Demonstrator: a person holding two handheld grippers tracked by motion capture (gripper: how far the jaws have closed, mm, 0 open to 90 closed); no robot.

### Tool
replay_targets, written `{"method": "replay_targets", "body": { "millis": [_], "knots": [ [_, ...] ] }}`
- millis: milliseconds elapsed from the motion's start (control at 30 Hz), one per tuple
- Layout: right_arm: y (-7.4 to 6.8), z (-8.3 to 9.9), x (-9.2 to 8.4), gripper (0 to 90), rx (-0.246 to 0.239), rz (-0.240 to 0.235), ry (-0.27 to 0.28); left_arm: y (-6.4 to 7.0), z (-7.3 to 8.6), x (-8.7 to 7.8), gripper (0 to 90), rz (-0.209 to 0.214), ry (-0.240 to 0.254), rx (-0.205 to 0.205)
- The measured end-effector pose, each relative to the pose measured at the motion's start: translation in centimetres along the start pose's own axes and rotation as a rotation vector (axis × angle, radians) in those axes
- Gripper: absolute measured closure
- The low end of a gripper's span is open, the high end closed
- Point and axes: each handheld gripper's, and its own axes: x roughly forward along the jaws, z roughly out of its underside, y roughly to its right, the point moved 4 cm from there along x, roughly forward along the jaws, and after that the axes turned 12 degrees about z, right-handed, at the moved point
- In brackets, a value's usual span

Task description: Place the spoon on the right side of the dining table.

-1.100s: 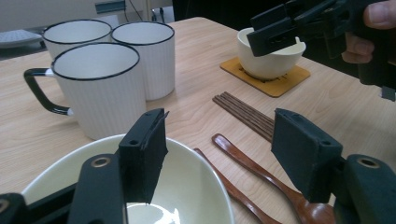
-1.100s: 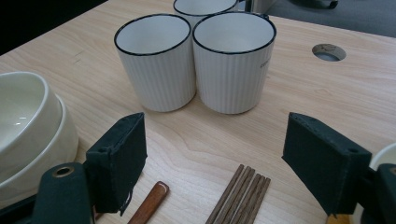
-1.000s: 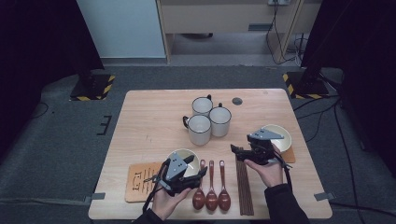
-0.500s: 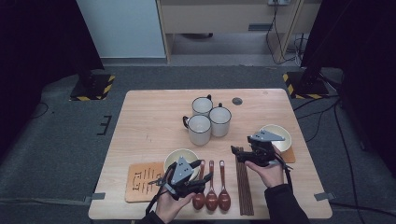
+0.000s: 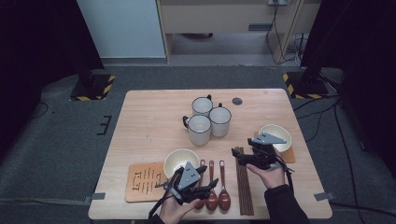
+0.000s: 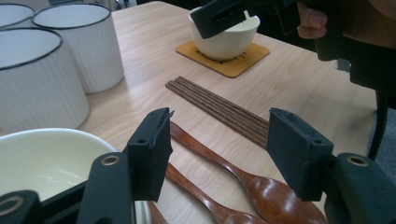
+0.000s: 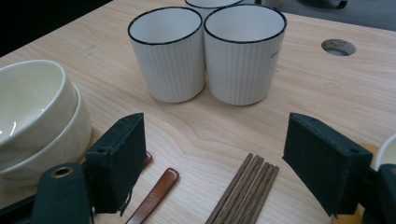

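Since 1 second ago the left gripper (image 5: 201, 173) has come off the stacked bowls (image 5: 180, 158), where it sat over the rim, and now hangs lower and to their right, over the handles of the 3 wooden spoons (image 5: 213, 185). The right gripper (image 5: 239, 157) is where it was, over the far ends of the chopsticks (image 5: 243, 179).

The left gripper's jaws stand apart with nothing pressed between them; in the left gripper view the spoons (image 6: 243, 179) lie on the table below the gap, and the bowls (image 6: 46, 161) sit just left of the left jaw. The right gripper's jaws are also spread wide and hold nothing; in the right gripper view the chopsticks (image 7: 245, 189) lie between and below them, untouched.

The spoons lie side by side near the front edge of the table (image 5: 140, 126), between the bowls and the chopsticks. A coaster (image 5: 144, 181) lies just left of the bowls. 3 white cups (image 5: 205, 119) cluster at the middle of the table. A second bowl (image 5: 280, 133) sits on its own coaster at the right, just behind the right gripper.
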Motion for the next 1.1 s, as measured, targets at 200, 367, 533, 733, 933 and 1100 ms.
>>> {"method": "replay_targets", "body": {
  "millis": [200,367,533,733,933,1100],
  "knots": [
    [-0.5,0.3,-0.1,20.8,-0.008,-0.014,-0.005,0.6,0.4,0.5,39.7,0.014,-0.021,0.006],
    [-0.9,1.0,-0.1,20.6,-0.017,-0.024,-0.019,0.9,0.9,1.0,39.6,0.023,-0.043,0.009],
    [-1.3,1.5,-0.1,20.5,-0.029,-0.03,-0.032,1.2,1.3,1.4,39.6,0.031,-0.066,0.011],
    [-1.3,2.0,-0.1,20.2,-0.03,-0.035,-0.037,1.4,1.9,1.9,39.6,0.04,-0.094,0.013],
    [-1.3,2.4,-0.1,19.9,-0.029,-0.039,-0.044,1.6,2.3,2.3,39.6,0.051,-0.11,0.012],
    [-1.4,2.9,-0.1,19.3,-0.029,-0.045,-0.047,1.9,2.9,2.9,39.6,0.064,-0.137,0.014]
  ]
}}
